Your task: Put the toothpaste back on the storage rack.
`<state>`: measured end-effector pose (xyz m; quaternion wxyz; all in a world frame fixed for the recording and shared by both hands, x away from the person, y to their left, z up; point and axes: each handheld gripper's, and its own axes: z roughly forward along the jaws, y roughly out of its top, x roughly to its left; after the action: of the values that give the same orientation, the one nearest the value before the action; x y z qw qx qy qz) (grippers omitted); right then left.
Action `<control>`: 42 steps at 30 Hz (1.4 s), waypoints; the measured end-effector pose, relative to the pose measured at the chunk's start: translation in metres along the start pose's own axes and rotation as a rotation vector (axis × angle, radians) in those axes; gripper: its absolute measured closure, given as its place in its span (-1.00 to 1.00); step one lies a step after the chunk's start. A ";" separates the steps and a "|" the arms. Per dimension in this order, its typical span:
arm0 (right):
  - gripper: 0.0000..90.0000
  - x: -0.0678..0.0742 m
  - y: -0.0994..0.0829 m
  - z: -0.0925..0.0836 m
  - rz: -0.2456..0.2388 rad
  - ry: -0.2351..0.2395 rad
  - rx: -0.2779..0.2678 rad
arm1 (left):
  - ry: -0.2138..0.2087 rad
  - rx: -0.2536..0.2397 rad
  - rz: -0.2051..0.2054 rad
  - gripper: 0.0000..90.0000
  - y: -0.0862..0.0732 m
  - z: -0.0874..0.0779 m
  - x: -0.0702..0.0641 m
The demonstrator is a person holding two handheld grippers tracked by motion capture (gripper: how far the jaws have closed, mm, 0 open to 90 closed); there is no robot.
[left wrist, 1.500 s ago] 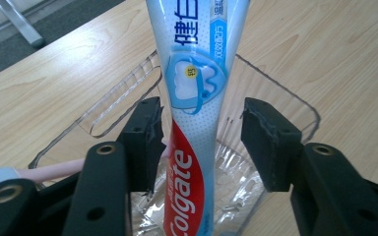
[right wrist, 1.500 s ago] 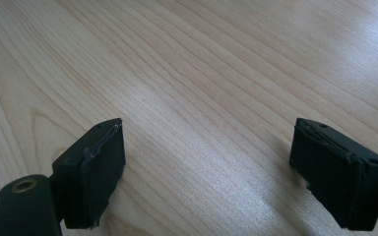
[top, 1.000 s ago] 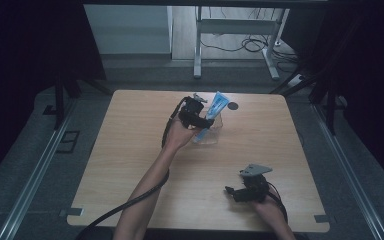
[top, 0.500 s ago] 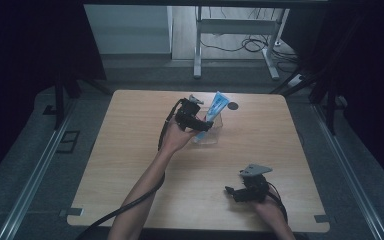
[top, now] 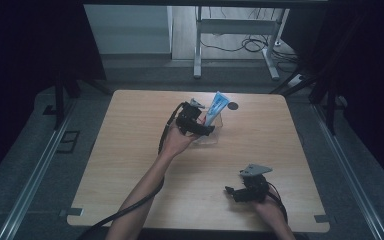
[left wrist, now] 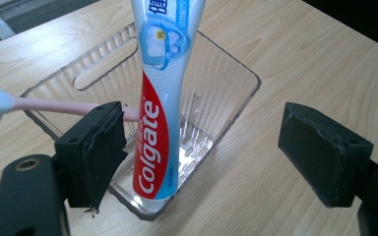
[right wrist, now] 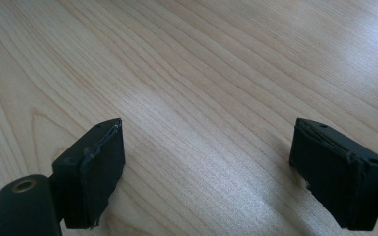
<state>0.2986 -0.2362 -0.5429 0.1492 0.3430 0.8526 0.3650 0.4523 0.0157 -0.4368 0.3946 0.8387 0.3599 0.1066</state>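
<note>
Left gripper sits at the clear plastic bin toward the far middle of the desk, jaws wide, just been opening, pads clear of everything. Toothpaste tube stands upright inside the bin, between the jaws but not pressed. Pink toothbrush lies across the bin's rim, passing behind the left jaw. Right gripper sits low over bare desk near the front edge, jaws wide, holding nothing.

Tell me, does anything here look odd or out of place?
Little stands out. The toothpaste tube stands in the clear holder, leaning slightly, and a pink toothbrush pokes out sideways over the holder's rim. The left gripper, jaws open, has frayed padding on one jaw.
</note>
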 end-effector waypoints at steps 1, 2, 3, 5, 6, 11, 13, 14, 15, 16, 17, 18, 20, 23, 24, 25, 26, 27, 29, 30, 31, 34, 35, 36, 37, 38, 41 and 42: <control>-0.70 0.000 0.000 0.000 -0.001 0.001 0.000 | -0.005 -0.001 -0.008 -0.59 -0.001 0.000 0.000; -0.70 0.000 0.000 0.000 0.000 0.000 0.000 | -0.014 -0.001 -0.014 -0.59 -0.002 0.000 -0.001; -0.70 0.000 0.000 0.000 0.000 0.000 0.000 | -0.023 -0.003 -0.019 -0.59 -0.002 0.000 -0.001; -0.70 0.000 0.000 0.000 0.000 0.000 0.000 | -0.033 -0.008 -0.026 -0.58 -0.003 -0.001 -0.002; -0.70 0.000 0.000 0.000 0.000 0.001 0.000 | -0.039 -0.011 -0.031 -0.58 -0.004 -0.002 -0.003; -0.70 0.000 0.000 0.000 -0.002 0.000 0.000 | -0.050 -0.029 -0.033 -0.58 -0.005 -0.007 -0.004; -0.70 0.000 0.000 0.000 -0.001 0.000 -0.001 | -0.051 -0.036 -0.033 -0.58 -0.006 -0.010 -0.004; -0.70 0.000 0.000 0.000 -0.001 0.000 0.000 | -0.049 -0.040 -0.033 -0.58 -0.007 -0.012 -0.004; -0.70 0.000 0.000 0.000 0.000 0.001 0.001 | -0.049 -0.040 -0.033 -0.58 -0.008 -0.013 -0.004; -0.70 0.000 0.000 0.000 -0.001 0.001 0.001 | -0.048 -0.041 -0.033 -0.58 -0.009 -0.014 -0.004; -0.70 0.000 0.000 0.000 0.000 0.001 0.001 | -0.047 -0.040 -0.031 -0.58 -0.010 -0.015 -0.003; -0.70 0.000 0.000 0.000 0.000 0.001 0.001 | -0.042 -0.040 -0.028 -0.58 -0.011 -0.016 -0.003; -0.70 0.000 0.000 0.000 0.001 0.001 0.001 | -0.041 -0.043 -0.029 -0.58 -0.014 -0.019 -0.002; -0.70 0.000 0.000 0.000 0.001 0.001 0.000 | -0.042 -0.046 -0.026 -0.59 -0.017 -0.022 -0.001; -0.70 0.000 0.000 0.000 0.000 0.001 0.000 | -0.042 -0.047 -0.023 -0.59 -0.019 -0.023 -0.001; -0.70 0.000 0.000 0.000 0.001 0.001 0.000 | -0.039 -0.047 -0.019 -0.59 -0.020 -0.024 -0.001; -0.70 0.000 0.000 0.000 0.001 0.001 0.000 | -0.039 -0.049 -0.016 -0.59 -0.021 -0.024 -0.001; -0.70 0.000 0.000 0.000 0.001 0.001 0.000 | -0.038 -0.048 -0.013 -0.59 -0.022 -0.025 -0.002; -0.70 0.000 0.000 0.000 0.001 0.001 0.001 | -0.037 -0.048 -0.009 -0.59 -0.024 -0.026 -0.002; -0.70 0.000 0.000 0.000 0.001 0.001 0.001 | -0.035 -0.049 -0.007 -0.59 -0.025 -0.027 -0.003; -0.70 0.000 0.000 0.000 0.001 0.001 0.000 | -0.034 -0.048 -0.004 -0.59 -0.026 -0.028 -0.003; -0.70 0.000 0.000 0.000 0.001 0.001 0.001 | -0.035 -0.053 0.002 -0.59 -0.028 -0.031 -0.005; -0.70 0.000 0.000 0.000 0.001 0.001 0.000 | -0.035 -0.055 0.005 -0.59 -0.029 -0.032 -0.005; -0.70 0.000 0.000 0.000 0.001 0.001 0.000 | -0.036 -0.056 0.008 -0.59 -0.029 -0.033 -0.006; -0.70 0.000 0.000 0.000 0.001 0.001 0.000 | -0.034 -0.057 0.013 -0.59 -0.030 -0.034 -0.007; -0.70 0.000 0.000 0.000 0.000 0.001 0.001 | -0.034 -0.056 0.017 -0.59 -0.030 -0.035 -0.007; -0.70 0.000 0.000 0.000 0.001 0.002 0.001 | -0.035 -0.058 0.027 -0.59 -0.032 -0.037 -0.010; -0.70 0.000 0.000 0.000 0.004 0.002 0.001 | -0.033 -0.058 0.027 -0.59 -0.033 -0.038 -0.010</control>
<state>0.2985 -0.2361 -0.5427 0.1477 0.3446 0.8521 0.3653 0.4101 0.0451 -0.4349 0.4232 0.8333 0.3389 0.1081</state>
